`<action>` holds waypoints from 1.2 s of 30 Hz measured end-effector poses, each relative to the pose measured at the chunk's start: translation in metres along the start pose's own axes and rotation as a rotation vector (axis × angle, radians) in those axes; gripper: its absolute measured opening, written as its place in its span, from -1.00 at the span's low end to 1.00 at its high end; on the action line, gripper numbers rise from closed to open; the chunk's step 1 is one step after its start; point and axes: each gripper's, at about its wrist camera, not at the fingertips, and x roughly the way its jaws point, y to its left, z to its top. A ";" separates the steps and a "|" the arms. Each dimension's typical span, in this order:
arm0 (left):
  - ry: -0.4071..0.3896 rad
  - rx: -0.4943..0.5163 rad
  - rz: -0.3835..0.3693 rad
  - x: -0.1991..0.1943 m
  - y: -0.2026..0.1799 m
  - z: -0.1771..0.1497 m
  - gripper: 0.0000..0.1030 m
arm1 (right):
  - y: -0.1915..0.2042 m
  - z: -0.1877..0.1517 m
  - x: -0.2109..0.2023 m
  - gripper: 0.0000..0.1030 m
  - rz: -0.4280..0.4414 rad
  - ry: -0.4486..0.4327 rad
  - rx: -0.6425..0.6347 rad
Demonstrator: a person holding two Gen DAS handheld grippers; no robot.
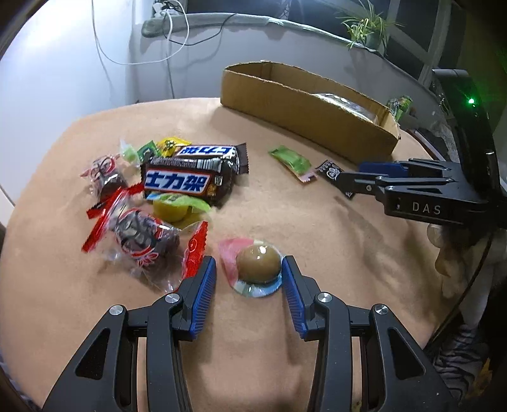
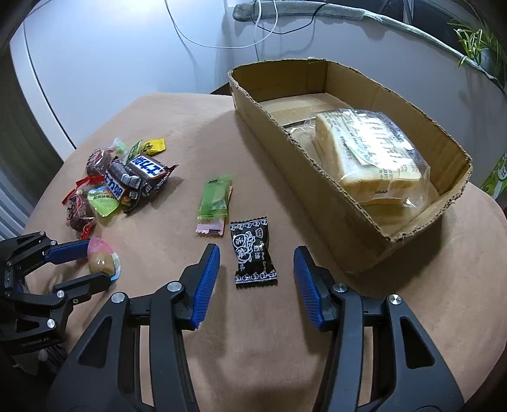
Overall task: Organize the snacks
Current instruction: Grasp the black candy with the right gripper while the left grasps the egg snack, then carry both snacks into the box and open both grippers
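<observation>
My left gripper (image 1: 249, 265) is open, its blue pads on either side of a round brown jelly cup (image 1: 258, 263) with a pink and clear rim, lying on the tan tablecloth. It also shows in the right wrist view (image 2: 102, 263). My right gripper (image 2: 256, 257) is open around a black candy wrapper (image 2: 253, 253) on the cloth. A green packet (image 2: 215, 198) lies just beyond it. A pile of snacks with Snickers bars (image 1: 187, 177) lies to the left. The cardboard box (image 2: 317, 187) holds a wrapped bread loaf (image 2: 367, 155).
The round table's tan cloth (image 1: 285, 348) drops off at the edges all around. A white wall with hanging cables (image 1: 104, 47) stands behind. A potted plant (image 1: 367, 28) sits on a ledge at the back right. A green pack (image 1: 401, 106) lies behind the box.
</observation>
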 end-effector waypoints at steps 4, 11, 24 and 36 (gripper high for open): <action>-0.002 0.001 -0.006 0.004 -0.001 0.003 -0.21 | 0.002 0.003 0.011 -0.27 -0.006 0.026 -0.010; -0.022 0.023 0.003 0.004 -0.003 -0.001 -0.37 | 0.016 0.001 0.015 -0.48 -0.065 0.025 -0.070; -0.043 0.013 -0.003 -0.006 0.000 -0.001 -0.43 | 0.021 0.004 -0.009 -0.49 -0.021 -0.018 -0.052; -0.118 0.003 -0.027 -0.031 0.004 0.028 -0.43 | 0.014 0.024 -0.053 -0.49 -0.015 -0.139 -0.021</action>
